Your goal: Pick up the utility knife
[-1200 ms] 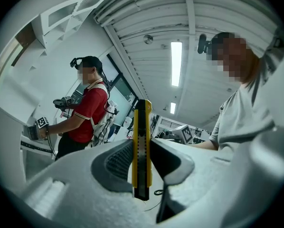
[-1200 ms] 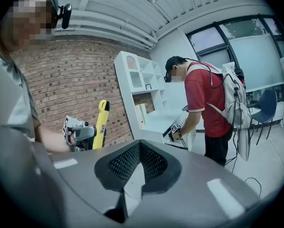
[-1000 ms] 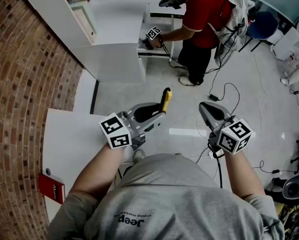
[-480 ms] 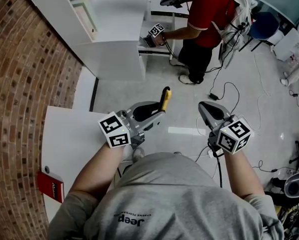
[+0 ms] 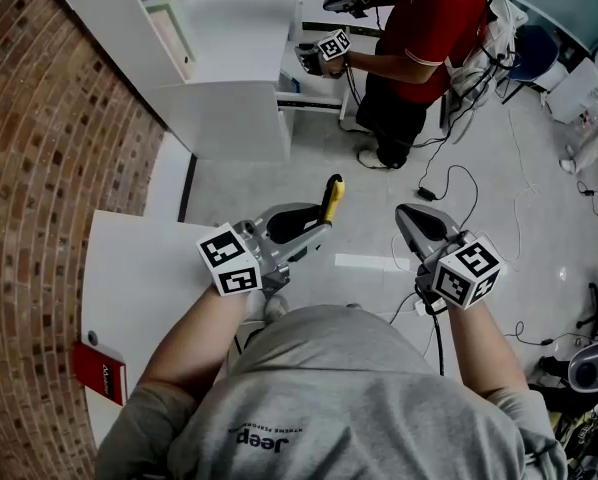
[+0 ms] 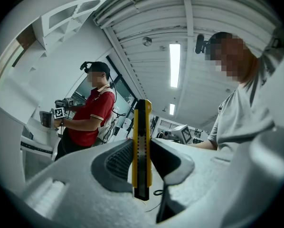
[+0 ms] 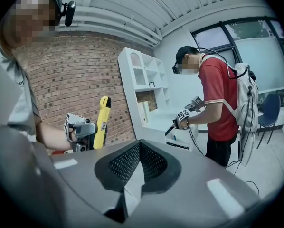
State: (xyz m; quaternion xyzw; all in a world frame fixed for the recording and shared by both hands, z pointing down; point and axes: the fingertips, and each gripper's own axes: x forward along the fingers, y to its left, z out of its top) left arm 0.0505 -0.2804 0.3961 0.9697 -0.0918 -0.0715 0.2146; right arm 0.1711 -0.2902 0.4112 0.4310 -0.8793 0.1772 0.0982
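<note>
The utility knife (image 5: 331,196) is yellow with a black slider. It stands clamped between the jaws of my left gripper (image 5: 314,223), its tip sticking out beyond the fingertips, above the floor in front of me. The left gripper view shows the knife (image 6: 142,146) upright between the pads of the left gripper (image 6: 143,148), which press on both its sides. My right gripper (image 5: 411,218) hangs level beside it on the right, apart from the knife, jaws together and nothing in them. From the right gripper (image 7: 138,148) view the knife (image 7: 103,120) shows at the left.
Another person in a red shirt (image 5: 419,28) works with two grippers at a white shelf unit (image 5: 229,58) ahead. A brick wall (image 5: 49,168) runs along the left. A white table (image 5: 129,278) with a red book (image 5: 101,373) is at my left. Cables (image 5: 459,183) lie on the floor.
My two grippers and the knife have stayed where they were. The person in red has shifted their grippers a little to the right at the shelf.
</note>
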